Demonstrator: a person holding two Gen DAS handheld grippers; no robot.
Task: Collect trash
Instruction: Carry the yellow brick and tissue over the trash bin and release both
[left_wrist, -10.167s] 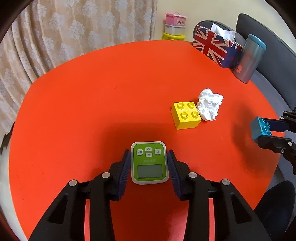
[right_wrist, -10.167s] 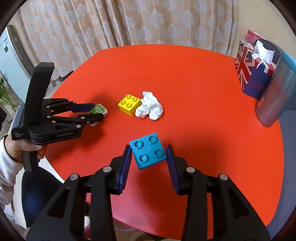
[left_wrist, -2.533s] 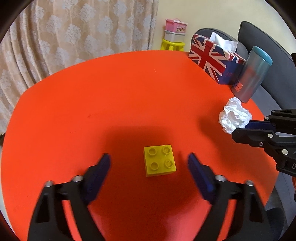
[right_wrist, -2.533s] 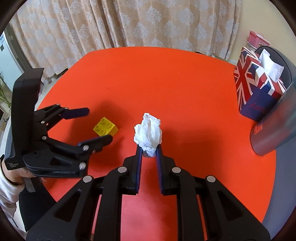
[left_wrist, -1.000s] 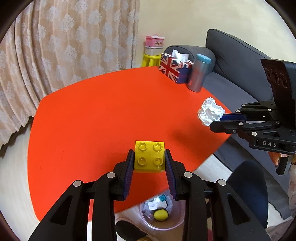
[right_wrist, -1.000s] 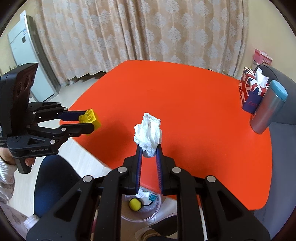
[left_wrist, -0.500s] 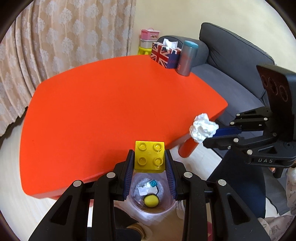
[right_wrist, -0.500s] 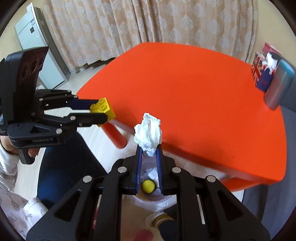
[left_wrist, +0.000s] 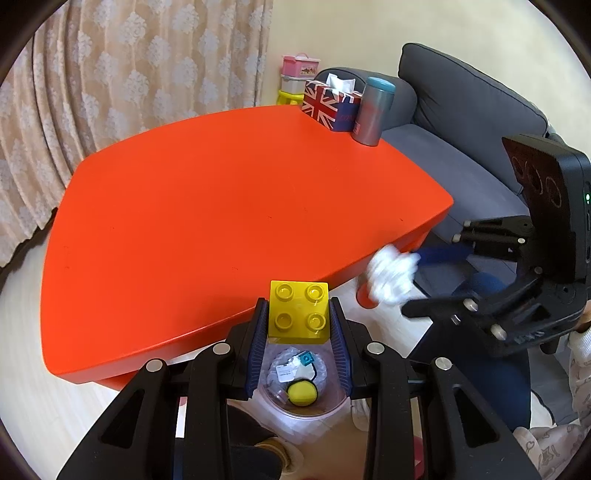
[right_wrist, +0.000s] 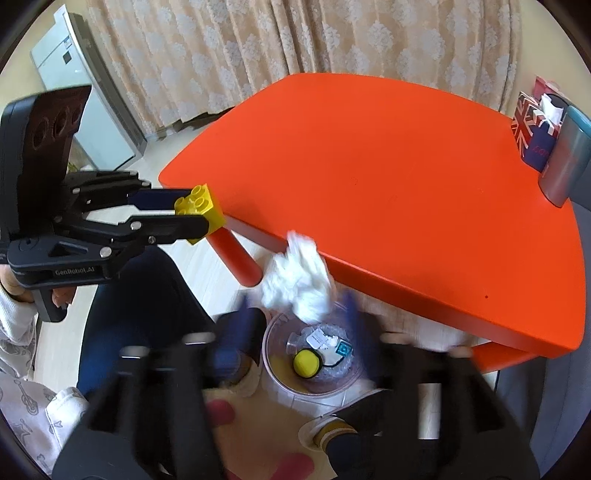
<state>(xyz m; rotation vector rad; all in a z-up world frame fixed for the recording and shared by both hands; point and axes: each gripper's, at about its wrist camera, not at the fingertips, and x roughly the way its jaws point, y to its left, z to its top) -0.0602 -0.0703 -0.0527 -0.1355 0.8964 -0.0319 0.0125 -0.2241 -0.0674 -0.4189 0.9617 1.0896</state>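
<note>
My left gripper (left_wrist: 298, 321) is shut on a yellow toy brick (left_wrist: 299, 312), held in the air above a clear trash bin (left_wrist: 295, 380) on the floor; the brick also shows in the right wrist view (right_wrist: 199, 212). My right gripper (right_wrist: 299, 314) is blurred and its jaws stand wide open. A crumpled white tissue (right_wrist: 295, 284) hangs free between them, above the bin (right_wrist: 314, 360). The tissue also shows in the left wrist view (left_wrist: 391, 275). The bin holds a yellow ball (right_wrist: 306, 363), a blue brick and a small device.
The orange table (left_wrist: 221, 206) stands behind the bin, its leg (right_wrist: 236, 258) close to the tissue. A Union Jack tissue box (left_wrist: 327, 103) and a grey tumbler (left_wrist: 373, 110) sit at its far corner. A grey sofa (left_wrist: 472, 110) is at the right. The person's legs and feet are beside the bin.
My right gripper has opened and let go of the tissue, which is dropping toward the bin. My left gripper still holds the yellow brick over the bin.
</note>
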